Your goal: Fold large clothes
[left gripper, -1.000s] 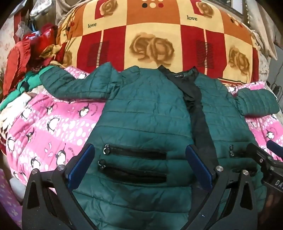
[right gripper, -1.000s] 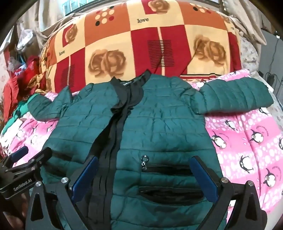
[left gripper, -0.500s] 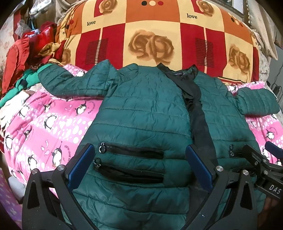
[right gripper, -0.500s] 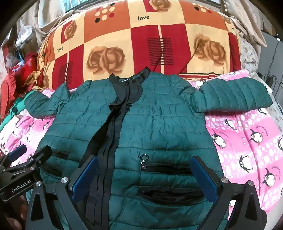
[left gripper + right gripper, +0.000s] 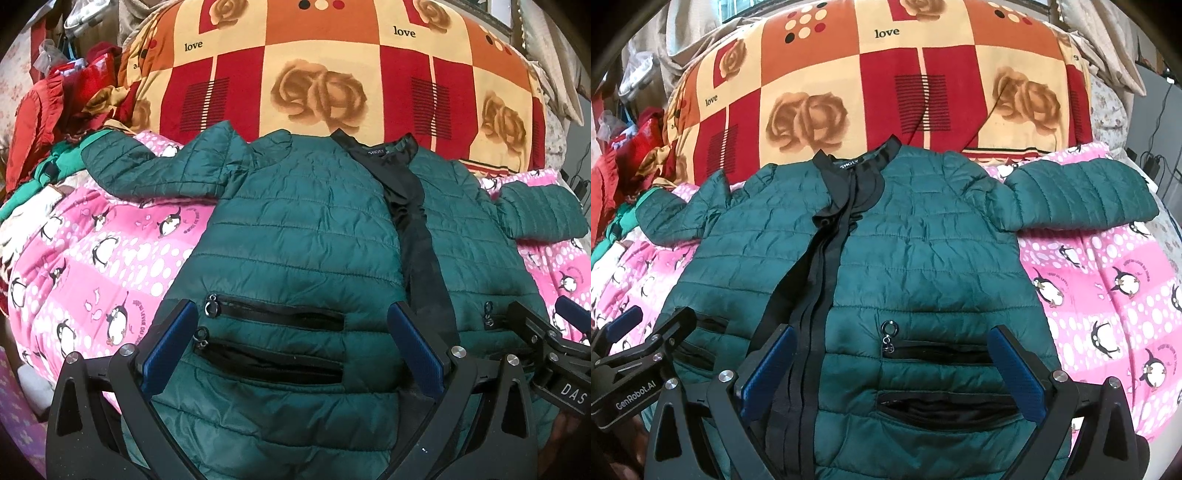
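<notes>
Quilted, faintly glossy jacket [image 5: 303,236] cloth

The quilted jacket [image 5: 303,236] is dark green, stitched in horizontal bands, with a black collar, black front zip strip [image 5: 816,280] and black pocket openings [image 5: 945,352]. The sheet [image 5: 110,266] beneath it is pink in 2 shades, dotted with white spots and printed with black-and-white penguins. The big blanket [image 5: 886,85] behind is chequered in red, orange and cream, with brown roses, black stripe blocks and the word "love". A heap of red cloth [image 5: 48,107] sits at the left. Both grippers are black with blue pads [image 5: 168,347].
</notes>
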The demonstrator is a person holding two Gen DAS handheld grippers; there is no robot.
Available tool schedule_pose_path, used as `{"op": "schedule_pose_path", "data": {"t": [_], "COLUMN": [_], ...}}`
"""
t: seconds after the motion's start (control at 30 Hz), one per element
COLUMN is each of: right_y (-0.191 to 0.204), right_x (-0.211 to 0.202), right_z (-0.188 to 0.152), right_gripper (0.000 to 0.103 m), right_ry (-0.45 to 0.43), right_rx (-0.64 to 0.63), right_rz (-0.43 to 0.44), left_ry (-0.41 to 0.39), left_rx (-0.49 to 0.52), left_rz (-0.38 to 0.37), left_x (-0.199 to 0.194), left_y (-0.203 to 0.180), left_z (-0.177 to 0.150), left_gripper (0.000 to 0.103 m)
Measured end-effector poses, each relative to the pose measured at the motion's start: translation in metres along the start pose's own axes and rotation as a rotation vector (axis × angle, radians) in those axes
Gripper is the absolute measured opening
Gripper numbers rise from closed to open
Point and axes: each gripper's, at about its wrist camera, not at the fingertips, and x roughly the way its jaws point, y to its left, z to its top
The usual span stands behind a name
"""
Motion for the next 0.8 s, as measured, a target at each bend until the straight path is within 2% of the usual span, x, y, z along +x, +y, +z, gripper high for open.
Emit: {"op": "schedule_pose_path", "data": {"t": [0.23, 0.8], "right_y": [-0.0022, 0.0001], "right_x": [0.0034, 0.0075], "right_z": [0.0013, 0.0039], "right_gripper": [0.103, 0.103], "right_ry": [0.027, -0.003], "right_rx": [0.016, 0.023], "right_rz": [0.007, 0.001], "left_ry": [0.001, -0.003], "left_rx": [-0.004, -0.003], "left_rz": [-0.002, -0.001], "left_x": [0.0017, 0.0054], "left_y": [-0.0002, -0.0031], "left_z": [-0.0005, 0.0016], "left_gripper": [0.102, 0.102]}}
